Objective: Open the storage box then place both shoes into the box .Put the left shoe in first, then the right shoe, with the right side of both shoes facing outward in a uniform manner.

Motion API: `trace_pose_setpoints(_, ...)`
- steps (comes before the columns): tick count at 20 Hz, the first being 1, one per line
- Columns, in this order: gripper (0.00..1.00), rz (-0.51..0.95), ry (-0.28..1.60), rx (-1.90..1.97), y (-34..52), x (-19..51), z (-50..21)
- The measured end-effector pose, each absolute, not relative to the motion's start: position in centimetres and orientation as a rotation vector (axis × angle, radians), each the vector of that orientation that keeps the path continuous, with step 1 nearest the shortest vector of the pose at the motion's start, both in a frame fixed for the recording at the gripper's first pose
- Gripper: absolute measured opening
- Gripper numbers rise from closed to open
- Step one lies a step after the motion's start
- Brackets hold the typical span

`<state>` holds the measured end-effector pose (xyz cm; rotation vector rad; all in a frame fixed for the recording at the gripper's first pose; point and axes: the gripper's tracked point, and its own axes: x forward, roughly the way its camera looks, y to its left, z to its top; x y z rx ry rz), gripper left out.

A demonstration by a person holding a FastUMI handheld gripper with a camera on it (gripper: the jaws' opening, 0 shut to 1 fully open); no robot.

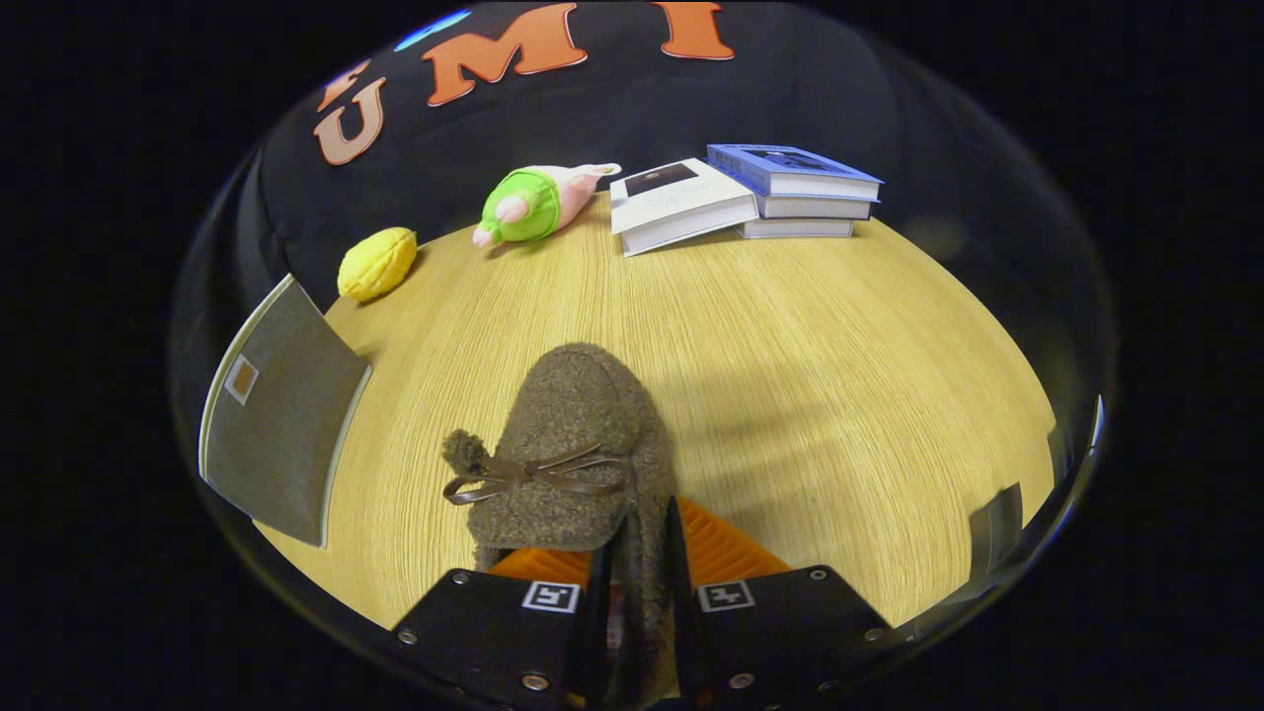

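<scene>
Fingers (pixel 637 568) pinch the brown shoe's (pixel 578 444) side wall, toe pointing straight ahead, away from them.

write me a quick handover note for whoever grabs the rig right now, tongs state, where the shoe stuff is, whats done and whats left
Tongs: shut on the side wall of the brown fuzzy slipper with a thin brown bow, one finger inside the opening, one outside; toe points away.
Grey fabric panel, likely the storage box or its lid, stands beyond the fingers to one side on the wooden table.
Done: one shoe gripped; I cannot tell whether the box is open.
Left: put this shoe in the box, then the other, right sides outward.
Clutter at the far edge: yellow plush, green-pink plush, stacked books.
</scene>
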<state>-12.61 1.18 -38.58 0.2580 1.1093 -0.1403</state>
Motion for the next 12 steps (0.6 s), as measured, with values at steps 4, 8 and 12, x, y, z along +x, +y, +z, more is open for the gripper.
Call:
trace_pose_setpoints(4,0.05,-0.201,1.12,0.319,1.2,-13.0,-38.3)
trace_pose_setpoints(8,0.05,-0.147,1.077,0.397,5.0,-11.1,-35.2)
trace_pose_setpoints(12,0.05,-0.097,0.989,0.419,8.4,-8.0,-30.9)
